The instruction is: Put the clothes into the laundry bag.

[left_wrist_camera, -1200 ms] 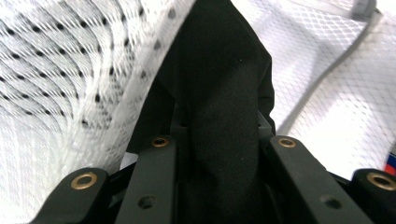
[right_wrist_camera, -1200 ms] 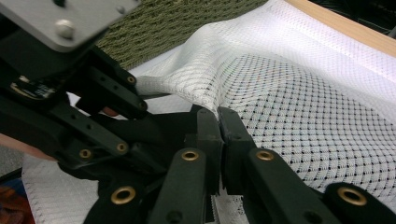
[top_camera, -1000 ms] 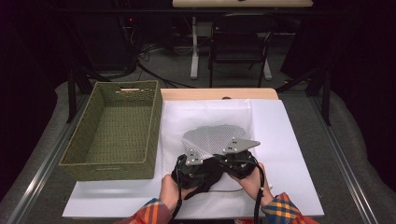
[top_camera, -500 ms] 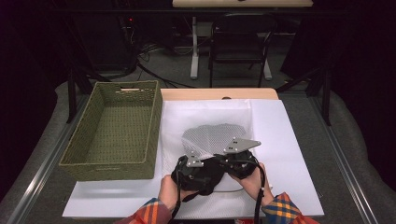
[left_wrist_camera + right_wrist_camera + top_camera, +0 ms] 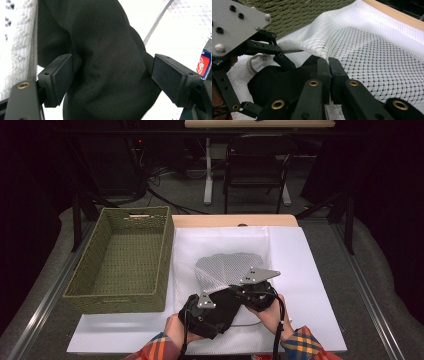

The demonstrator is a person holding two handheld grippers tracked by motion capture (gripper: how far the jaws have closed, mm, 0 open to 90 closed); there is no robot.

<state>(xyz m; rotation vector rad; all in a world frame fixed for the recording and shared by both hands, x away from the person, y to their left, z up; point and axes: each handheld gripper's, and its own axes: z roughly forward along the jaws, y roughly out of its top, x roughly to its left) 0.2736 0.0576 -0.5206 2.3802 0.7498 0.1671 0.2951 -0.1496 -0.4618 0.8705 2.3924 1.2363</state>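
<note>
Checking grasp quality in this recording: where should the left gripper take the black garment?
On the bunched fold of the black garment already bulging between the left gripper's open jaws, approached from the person's side. The right gripper is pinching the white mesh bag at its edge.

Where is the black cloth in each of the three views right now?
High view: the soft black cloth lies low and centre, between both hands.
Left gripper view: it bulges up the middle, between that claw's open jaws.
Right gripper view: lower left, under the shut claw.
Shared landmark: the white mesh laundry bag beside it.
</note>
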